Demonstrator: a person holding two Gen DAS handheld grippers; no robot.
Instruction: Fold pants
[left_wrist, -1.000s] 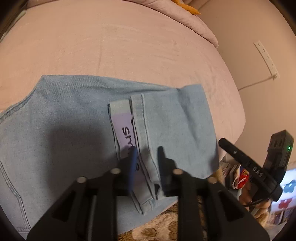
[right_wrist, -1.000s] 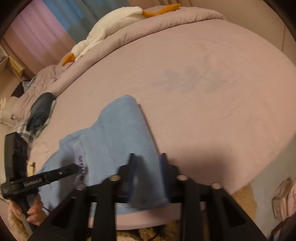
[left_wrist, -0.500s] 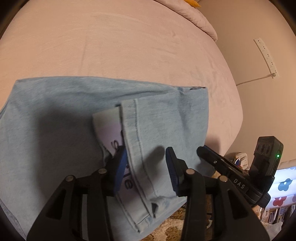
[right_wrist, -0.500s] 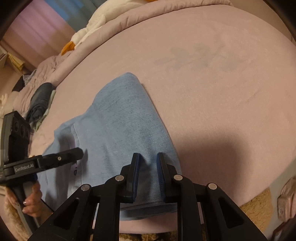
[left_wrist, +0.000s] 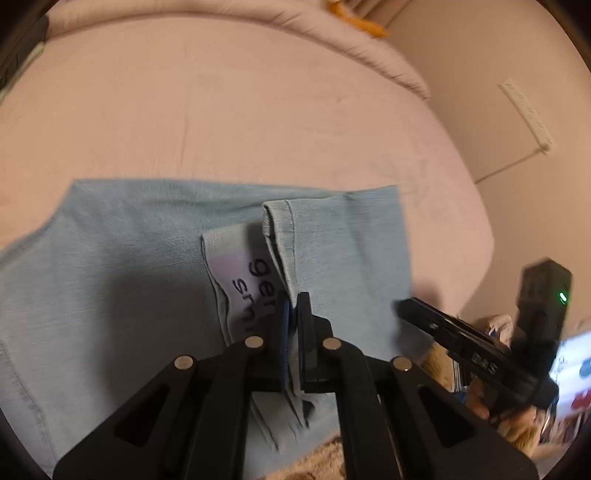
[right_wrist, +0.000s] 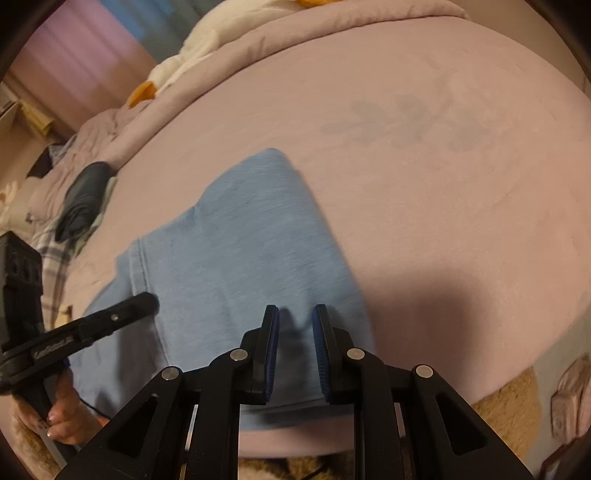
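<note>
Left tool (left_wrist: 294, 308): both blue-padded fingers are pressed together on a stitched hem edge of the pants (left_wrist: 147, 258), clamping a thin fold of light blue denim between them. Right tool (right_wrist: 295, 325): I hold its two black fingers apart, with the ribbed blue pads facing each other across a clear gap, above the near edge of the denim; whether the tips touch the cloth I cannot tell. In my left wrist view the pants lie flat as a broad rectangular panel on the bed (left_wrist: 258, 110), which is covered in a soft, matte pink sheet with a faint nap. A pale lilac label (left_wrist: 243, 280) with dark printed lettering shows just beside the clamped hem, partly covered by it. In my right wrist view the pants taper to a rounded corner away from me, and the weave shows fine diagonal lines. At the bed's far left lies a dark rolled garment (right_wrist: 83, 201). A hand (right_wrist: 62, 417) grips the other tool's handle at lower left.
</note>
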